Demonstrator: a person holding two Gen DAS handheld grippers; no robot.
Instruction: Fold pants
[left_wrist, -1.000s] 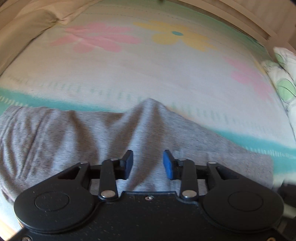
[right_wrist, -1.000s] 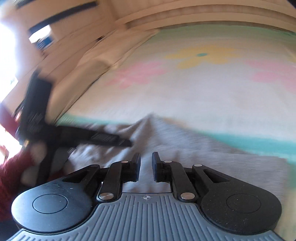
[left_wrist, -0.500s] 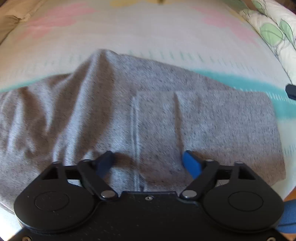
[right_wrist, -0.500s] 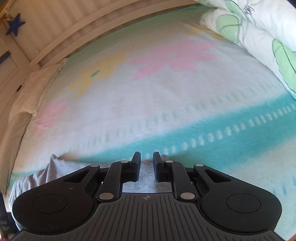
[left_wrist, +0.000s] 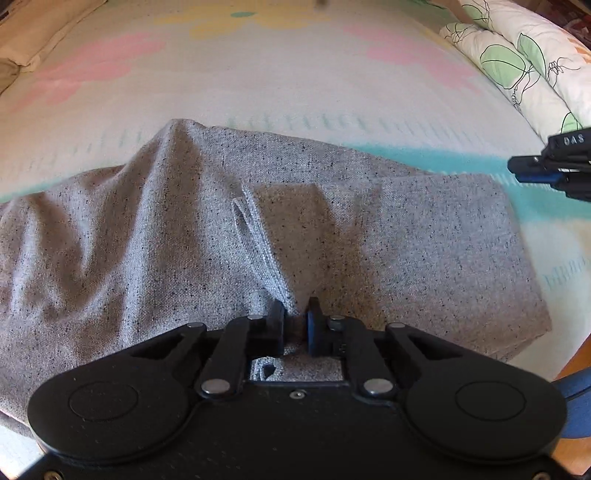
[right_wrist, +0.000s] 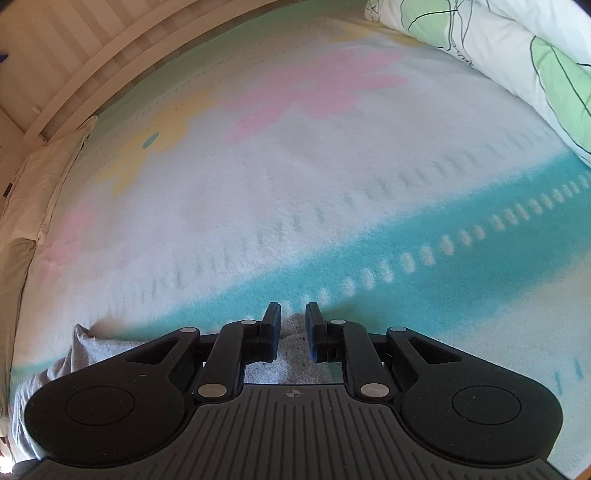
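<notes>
Grey speckled pants (left_wrist: 369, 236) lie partly folded on the flowered bed blanket (left_wrist: 258, 85). A hemmed edge (left_wrist: 258, 240) runs across the folded layer toward my left gripper (left_wrist: 295, 317), which is shut on the near end of that hem. My right gripper (right_wrist: 294, 325) is shut on a corner of the pants (right_wrist: 291, 354) at the teal stripe; more grey cloth (right_wrist: 85, 347) trails off to the left. The right gripper also shows at the right edge of the left wrist view (left_wrist: 554, 166), beside the pants' far right corner.
Leaf-print pillows (left_wrist: 524, 55) lie along the right side of the bed, also in the right wrist view (right_wrist: 517, 51). A beige pillow (left_wrist: 33, 29) lies at the far left. A slatted bed frame (right_wrist: 92, 48) runs along the far side. The bed's near edge is at the lower right (left_wrist: 576, 354).
My left gripper was wide open over the folded pants and has closed on the hem. The right gripper has stayed shut on the corner and shifted only slightly.
</notes>
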